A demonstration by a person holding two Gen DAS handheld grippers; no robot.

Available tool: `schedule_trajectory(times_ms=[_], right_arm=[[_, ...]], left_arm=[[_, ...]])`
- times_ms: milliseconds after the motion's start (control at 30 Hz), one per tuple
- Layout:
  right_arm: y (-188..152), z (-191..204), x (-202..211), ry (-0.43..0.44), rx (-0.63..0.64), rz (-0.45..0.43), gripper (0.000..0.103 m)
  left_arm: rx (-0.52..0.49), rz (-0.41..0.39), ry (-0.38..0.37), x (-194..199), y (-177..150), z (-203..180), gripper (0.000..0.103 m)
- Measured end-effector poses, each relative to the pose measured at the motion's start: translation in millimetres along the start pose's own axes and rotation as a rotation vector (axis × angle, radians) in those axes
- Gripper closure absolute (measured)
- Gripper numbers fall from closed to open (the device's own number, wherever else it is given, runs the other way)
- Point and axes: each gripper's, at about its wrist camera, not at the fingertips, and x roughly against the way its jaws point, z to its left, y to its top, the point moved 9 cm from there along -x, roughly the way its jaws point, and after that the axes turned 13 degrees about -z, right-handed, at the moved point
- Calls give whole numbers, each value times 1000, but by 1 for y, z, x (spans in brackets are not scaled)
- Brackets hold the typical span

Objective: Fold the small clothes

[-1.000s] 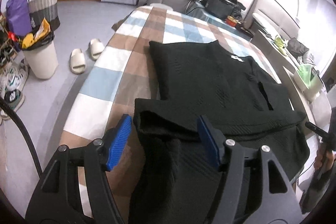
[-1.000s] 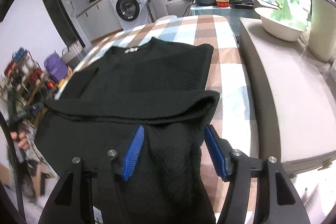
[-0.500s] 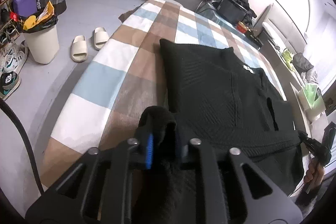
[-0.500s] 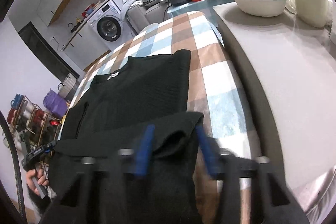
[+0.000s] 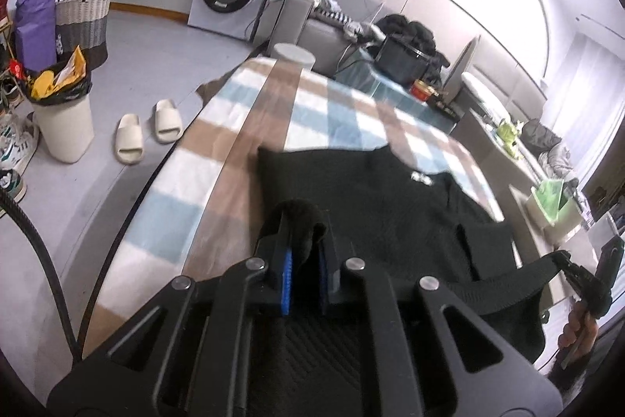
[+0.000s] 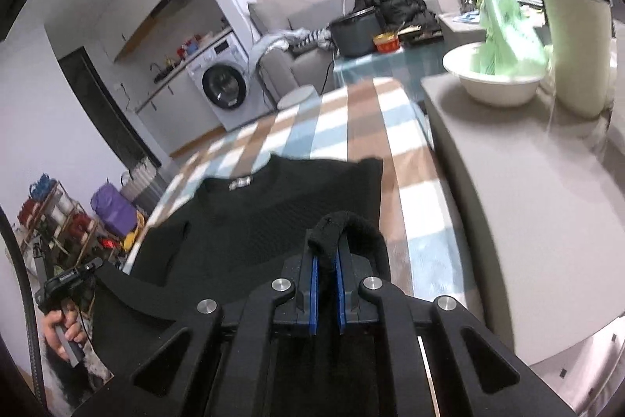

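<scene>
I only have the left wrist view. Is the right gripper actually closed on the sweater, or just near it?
Observer: Closed. The right gripper pinches a rolled fold of the black sweater between its blue pads.
Operator: Does the sweater's right edge hang off the checked cloth?
Observer: No. Its far right corner lies on the checked cloth, short of the grey counter.
Operator: Who holds my left gripper?
Observer: A bare left hand, wrapped around its handle.
</scene>
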Motion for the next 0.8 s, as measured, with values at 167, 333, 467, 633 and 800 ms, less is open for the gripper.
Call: schedule_trajectory(times_ms=[167, 333, 467, 633, 800], right_arm=[[19, -4, -5, -24, -36, -38, 96], [36, -10, -27, -62, -71, -62, 96], [49, -9, -55, -87, -78, -65, 96], [63, -9, -84, -133, -69, -80, 96], [71, -14, -115, -166, -79, -75, 96]], left_arm=[[26, -27, -20, -12, 25, -7, 96], [25, -28, -16, -42, 42, -12, 96], [31, -20, -3, -69, 52, -10, 96], [64, -14, 19, -106, 62, -3, 96], [87, 29, 53, -148, 53, 9, 96]])
